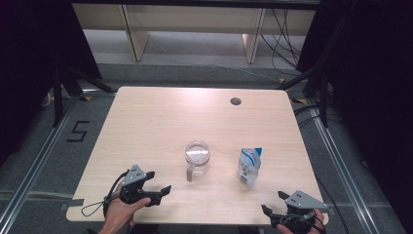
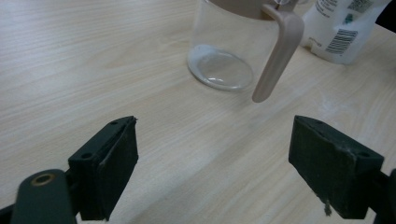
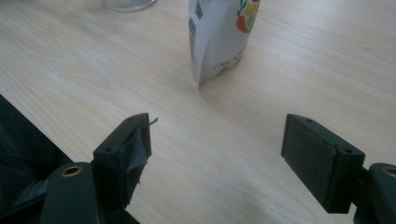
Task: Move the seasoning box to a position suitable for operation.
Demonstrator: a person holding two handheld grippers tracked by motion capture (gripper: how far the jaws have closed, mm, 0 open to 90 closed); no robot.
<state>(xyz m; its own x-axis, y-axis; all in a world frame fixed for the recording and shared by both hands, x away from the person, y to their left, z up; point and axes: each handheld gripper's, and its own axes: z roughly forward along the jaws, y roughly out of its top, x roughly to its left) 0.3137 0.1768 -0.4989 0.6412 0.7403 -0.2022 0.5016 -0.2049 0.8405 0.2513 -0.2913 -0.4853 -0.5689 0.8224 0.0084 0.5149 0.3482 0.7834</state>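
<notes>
High view: left gripper (image 1: 155,182) at the near left of the table (image 1: 146,122), right gripper (image 1: 272,202) at the near right edge, both held by hands coming in from the bottom. Fingers of both spread wide, nothing between them. Clear glass jug (image 1: 197,157) stands upright near the table's middle, handle toward the person; white pouch (image 1: 249,166) stands upright just to its right, apart from it. Jug lies ahead of the left gripper, pouch ahead of the right gripper, neither touched. Round cable hole (image 1: 235,101) in the far part of the table, and a "5" marked on the floor (image 1: 78,130) at left.

Left gripper view adds close detail: jug (image 2: 229,51) has a beige handle (image 2: 278,51) hanging free of the tabletop and a clear base; pouch (image 2: 343,30) behind it shows a barcode. Jug top and pouch top cut off by the frame. Left gripper (image 2: 212,168) fingers open over bare wood.

Right gripper view: pouch (image 3: 222,35) shows fruit print on its front, top cut off; just a sliver of the jug's base (image 3: 126,4) at the upper edge. Right gripper (image 3: 217,163) fingers open; a loose fray sticks out at one finger (image 3: 133,144) tip. Pouch text too small to read. Jug contents: hard to tell.
</notes>
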